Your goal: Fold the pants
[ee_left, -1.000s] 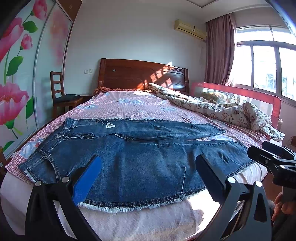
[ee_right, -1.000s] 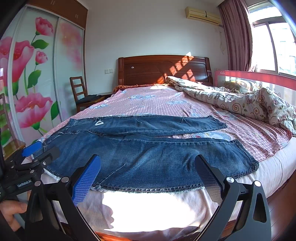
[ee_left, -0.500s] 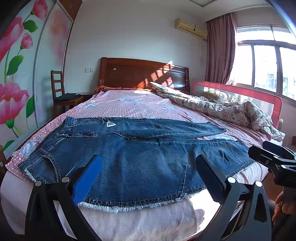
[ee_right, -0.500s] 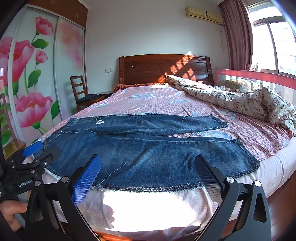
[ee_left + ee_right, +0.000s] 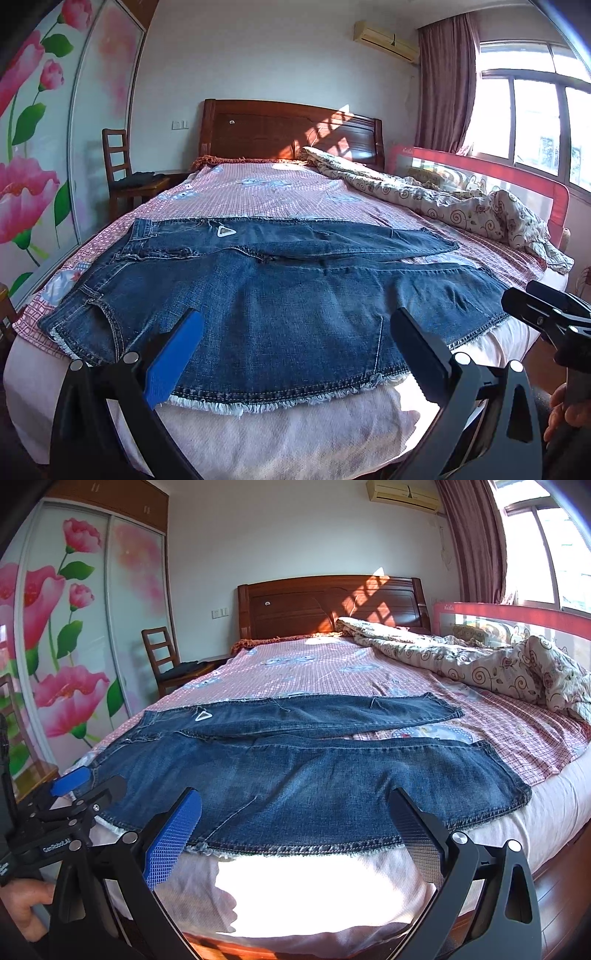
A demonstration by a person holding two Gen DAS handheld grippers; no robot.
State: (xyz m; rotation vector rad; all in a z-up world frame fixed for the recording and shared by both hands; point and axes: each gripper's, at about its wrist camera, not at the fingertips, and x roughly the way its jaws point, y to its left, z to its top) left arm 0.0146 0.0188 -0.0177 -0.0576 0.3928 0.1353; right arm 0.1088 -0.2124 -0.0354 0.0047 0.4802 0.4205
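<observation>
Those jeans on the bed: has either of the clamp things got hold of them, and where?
No. Both the left gripper and the right gripper are open and short of the jeans, which lie flat on the bed.

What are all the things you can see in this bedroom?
jeans: one pair, dark blue, spread flat across the near end of the bed, legs pointing right
bed sheet: one, pink checked, under the jeans
quilt: one, cream with swirls, bunched along the bed's right side
headboard: one, dark brown wood, at the far end
bed rail: one, red, right side
chair: one, brown wood, left of the bed
wardrobe doors: pink flowers, left wall
air conditioner: one, cream, high on the wall
curtain: purplish, by the window
left gripper: open, before the jeans' near edge
right gripper: open, likewise
</observation>
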